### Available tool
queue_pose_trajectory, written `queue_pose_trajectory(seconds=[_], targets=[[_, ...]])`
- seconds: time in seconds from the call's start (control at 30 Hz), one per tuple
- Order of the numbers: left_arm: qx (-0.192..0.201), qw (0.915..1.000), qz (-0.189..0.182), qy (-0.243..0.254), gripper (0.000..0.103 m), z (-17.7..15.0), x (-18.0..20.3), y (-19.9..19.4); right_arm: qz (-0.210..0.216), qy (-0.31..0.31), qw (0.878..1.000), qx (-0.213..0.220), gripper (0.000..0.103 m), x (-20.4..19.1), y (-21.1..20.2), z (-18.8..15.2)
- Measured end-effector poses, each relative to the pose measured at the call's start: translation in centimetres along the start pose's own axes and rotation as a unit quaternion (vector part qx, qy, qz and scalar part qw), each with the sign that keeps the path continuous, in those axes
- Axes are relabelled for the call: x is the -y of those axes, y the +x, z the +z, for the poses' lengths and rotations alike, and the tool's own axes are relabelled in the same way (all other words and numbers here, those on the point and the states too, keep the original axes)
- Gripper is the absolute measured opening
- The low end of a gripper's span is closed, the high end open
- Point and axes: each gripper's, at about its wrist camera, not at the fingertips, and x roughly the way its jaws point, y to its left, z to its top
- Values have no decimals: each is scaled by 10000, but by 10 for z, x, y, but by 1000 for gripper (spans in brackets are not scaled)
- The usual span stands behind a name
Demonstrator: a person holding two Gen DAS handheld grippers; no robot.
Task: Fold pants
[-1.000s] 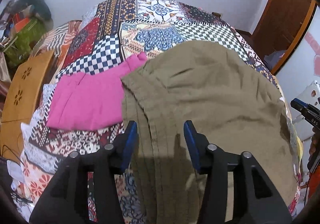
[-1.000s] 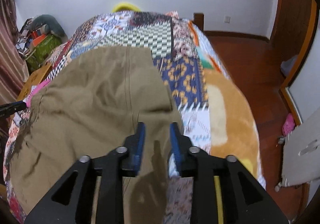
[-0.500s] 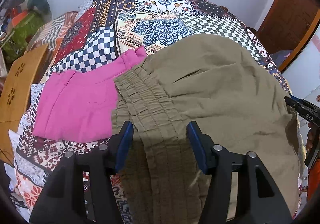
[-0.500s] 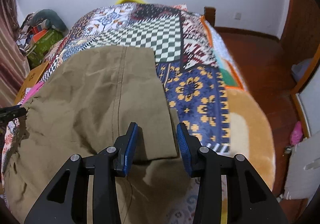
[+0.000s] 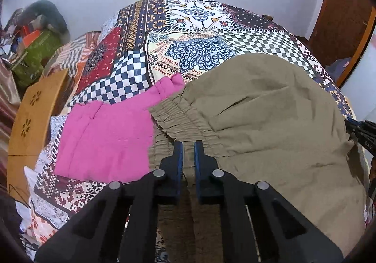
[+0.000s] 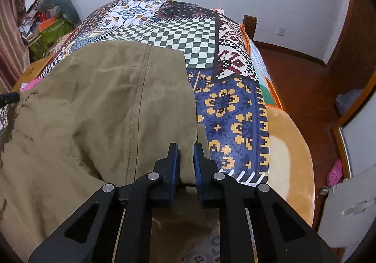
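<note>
The olive-khaki pants (image 5: 270,107) lie spread across the patchwork bedspread (image 5: 195,35), folded over so that an upper layer covers a lower one. In the left wrist view the left gripper (image 5: 188,145) sits at the gathered elastic waistband (image 5: 178,112), its blue-padded fingers nearly together and clenched on a pinch of that ruched fabric; the rest of the pants runs away from it toward the right and up the bed. Just beside the waistband, on its left and touching its edge, lies a folded pink garment (image 5: 105,136). Beyond that stands a wooden stool (image 5: 35,117) at the bedside.

In the right wrist view the right gripper (image 6: 186,147) is at the near right edge of the pants (image 6: 101,107), at the hem end, its fingers drawn close and grasping the cloth edge between them. A long seam (image 6: 141,98) runs up the leg from just left of this gripper. The bedspread (image 6: 225,103) lies bare to the right, with the wooden floor (image 6: 305,89) past it.
</note>
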Motion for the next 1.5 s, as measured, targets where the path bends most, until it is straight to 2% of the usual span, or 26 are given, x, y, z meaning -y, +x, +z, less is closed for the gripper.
queue_pose_trajectory(seconds=[0.13, 0.17, 0.2, 0.23, 0.27, 0.3, 0.47, 0.6, 0.67, 0.87, 1.13, 1.27, 1.37, 1.43, 1.5], targets=[[-99, 9996, -162, -197, 9, -2, -6, -3, 52, 63, 10000, -28, 11, 3, 0, -2], [-126, 9994, -217, -232, 13, -3, -7, -5, 69, 92, 9999, -28, 12, 4, -1, -2], [-170, 9992, -281, -246, 29, -5, -5, -6, 73, 104, 9999, -31, 12, 4, 0, -3], [-262, 9985, -398, -260, 39, -7, -4, -6, 78, 120, 9999, -37, 12, 4, 0, -3], [-314, 9981, -460, -278, 60, -9, -2, -6, 84, 133, 9999, -43, 12, 4, 0, -2], [-304, 9979, -500, -287, 68, -12, 1, -7, 92, 147, 9998, -48, 12, 4, 1, -2], [-361, 9991, -182, 116, 67, -21, 20, 6, 133, 192, 9997, -71, 12, 5, 2, -3], [-344, 9991, -47, 222, 55, -22, 26, 16, 80, 116, 9998, -103, 12, 3, 4, -4], [-306, 9990, 12, 311, 53, -22, 27, 17, 64, 100, 9999, -114, 12, 2, 5, -5], [-311, 9993, -156, 156, 50, -22, 15, 20, 4, 23, 9999, -156, 12, 0, 6, -6], [-120, 9996, -245, 63, 55, -15, 9, -5, 71, 93, 9996, -239, 13, 1, 0, 0], [121, 9996, -213, -146, 60, 0, -6, -23, 144, 121, 9998, -58, 13, 2, -13, 14], [368, 9991, -4, -209, 67, 13, -18, -34, 211, 154, 9995, 151, 22, 2, -22, 28], [483, 9985, 158, -195, 70, 20, -25, -36, 168, 141, 9993, 308, 34, 1, -25, 38], [519, 9982, 246, -165, 70, 28, -32, -35, 129, 104, 9989, 439, 35, -1, -26, 52]])
